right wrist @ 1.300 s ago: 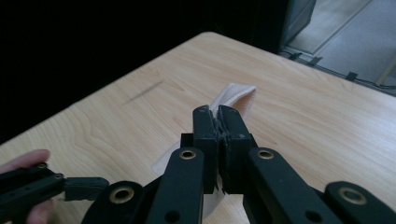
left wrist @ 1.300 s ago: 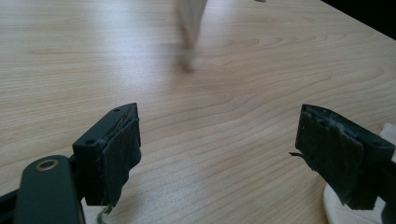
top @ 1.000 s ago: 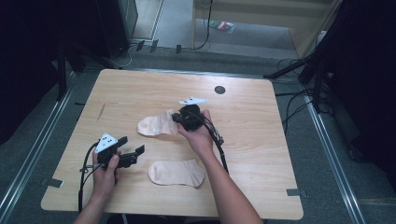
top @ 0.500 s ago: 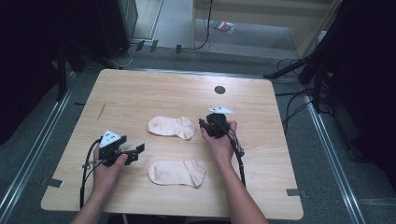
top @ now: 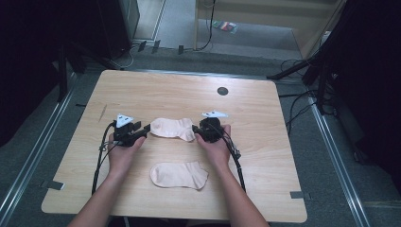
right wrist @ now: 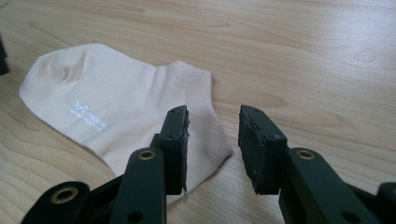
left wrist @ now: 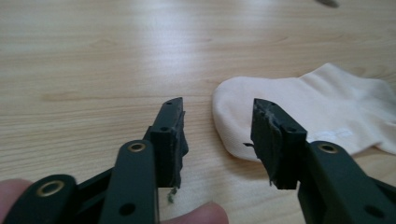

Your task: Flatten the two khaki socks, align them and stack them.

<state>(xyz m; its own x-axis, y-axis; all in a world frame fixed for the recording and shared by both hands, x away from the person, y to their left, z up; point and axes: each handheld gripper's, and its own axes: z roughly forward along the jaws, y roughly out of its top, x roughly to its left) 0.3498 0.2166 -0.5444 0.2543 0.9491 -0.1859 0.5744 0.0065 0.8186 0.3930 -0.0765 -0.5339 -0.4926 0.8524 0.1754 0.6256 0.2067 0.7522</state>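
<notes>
In the high view, the far sock [top: 172,128] is laid across the table [top: 265,109], toe at 9 o'clock, cuff at 3, between the left gripper [top: 144,130] and the right gripper [top: 196,132]. In the left gripper view, the toe [left wrist: 233,116] is seen ahead between jaws partly apart and just closed further, nothing gripped. In the right gripper view, the cuff [right wrist: 205,121] is seen at 12 o'clock under partly open jaws, ungripped.

- The far sock [left wrist: 322,112] runs off the right edge of the left gripper view; its cuff end is cut off there.
- The small white print on that sock, left of the right gripper [right wrist: 212,140] and its jaws, is too fine to read.
- The right gripper's left jaw hides part of the cuff.
</notes>
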